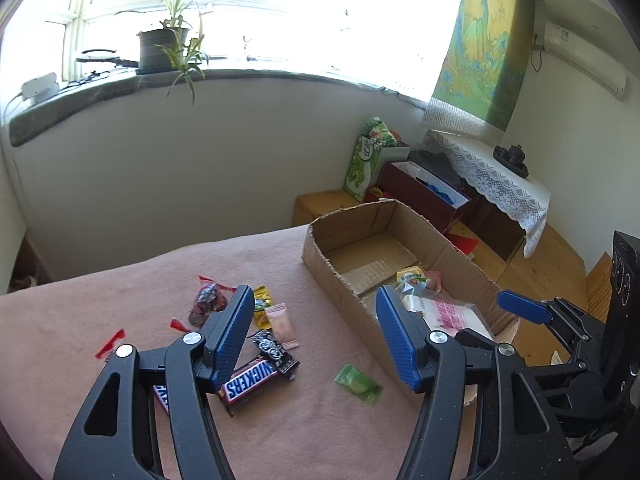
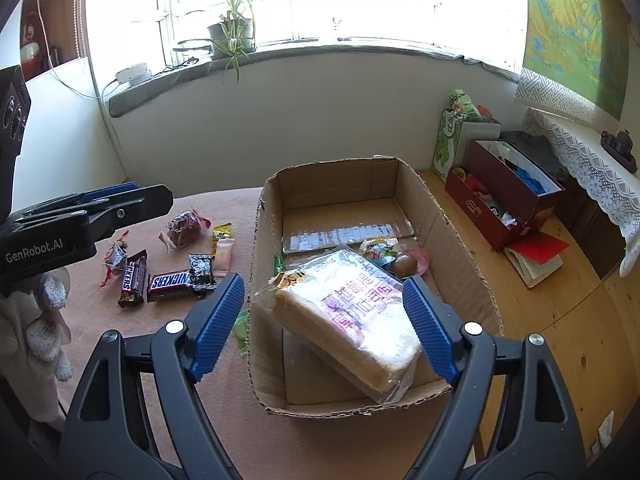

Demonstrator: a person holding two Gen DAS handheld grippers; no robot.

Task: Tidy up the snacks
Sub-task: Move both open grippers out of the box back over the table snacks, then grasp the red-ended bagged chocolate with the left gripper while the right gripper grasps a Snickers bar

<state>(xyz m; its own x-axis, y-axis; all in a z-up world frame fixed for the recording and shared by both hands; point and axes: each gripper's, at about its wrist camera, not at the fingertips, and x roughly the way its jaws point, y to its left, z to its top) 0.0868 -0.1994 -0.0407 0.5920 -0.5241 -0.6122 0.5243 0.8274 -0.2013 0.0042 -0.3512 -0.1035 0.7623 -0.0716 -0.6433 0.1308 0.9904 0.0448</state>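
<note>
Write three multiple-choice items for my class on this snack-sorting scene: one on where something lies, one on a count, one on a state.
1. Where does the bagged bread loaf lie?
A. on the windowsill
B. inside the cardboard box
C. on the pink cloth

2. How many Snickers bars lie on the pink cloth?
A. two
B. four
C. none

3. How does the right gripper stand?
A. shut on the loaf
B. shut on a candy
C. open, holding nothing

Answers: 1 B, the loaf rests tilted within the box walls. 2 A, two brown bars lie side by side left of the box. 3 C, both blue pads stand clear of the loaf.
</note>
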